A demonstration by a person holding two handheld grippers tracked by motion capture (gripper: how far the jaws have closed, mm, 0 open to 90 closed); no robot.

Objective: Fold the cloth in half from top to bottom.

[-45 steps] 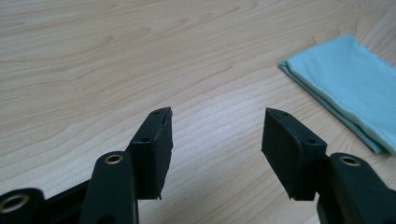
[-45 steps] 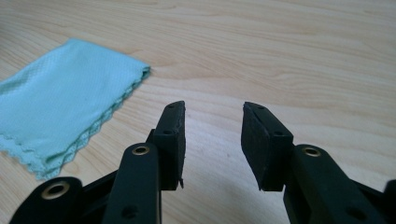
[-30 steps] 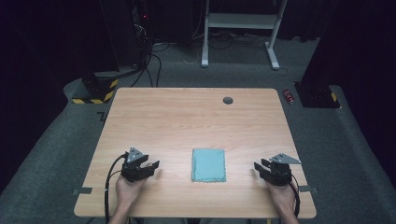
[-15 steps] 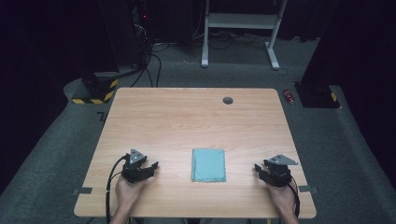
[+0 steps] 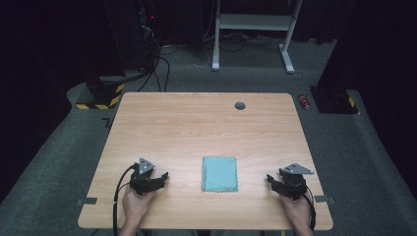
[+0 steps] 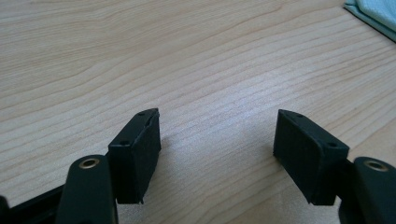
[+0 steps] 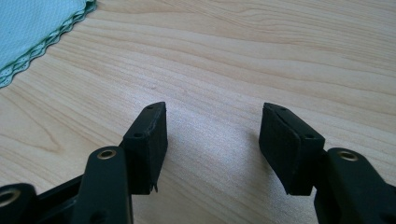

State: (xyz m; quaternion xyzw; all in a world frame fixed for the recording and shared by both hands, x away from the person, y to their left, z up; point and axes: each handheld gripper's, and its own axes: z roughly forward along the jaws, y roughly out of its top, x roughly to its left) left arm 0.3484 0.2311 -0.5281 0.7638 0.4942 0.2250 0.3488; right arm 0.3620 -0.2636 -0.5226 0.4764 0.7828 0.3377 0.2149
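A light blue folded cloth point(image 5: 220, 173) lies flat on the wooden table point(image 5: 196, 128), near the front edge and between the two hands. My left gripper point(image 5: 158, 178) rests low over the table to the cloth's left, its jaws spread wide with bare wood between them point(image 6: 217, 135). A corner of the cloth point(image 6: 373, 11) peeks in at the top right of the left gripper view. My right gripper point(image 5: 272, 181) sits to the cloth's right, also open over bare wood point(image 7: 212, 133). The cloth's scalloped edge point(image 7: 32, 28) fills the top left of the right gripper view.
A small dark round grommet point(image 5: 240, 105) sits near the table's far edge. Beyond the table are a white desk frame point(image 5: 251, 29), cables on the grey floor point(image 5: 162, 64) and a red can point(image 5: 304, 102) off the far right corner.
Both hands have stayed near the front edge; the left gripper shifted very slightly. The cloth has not moved.
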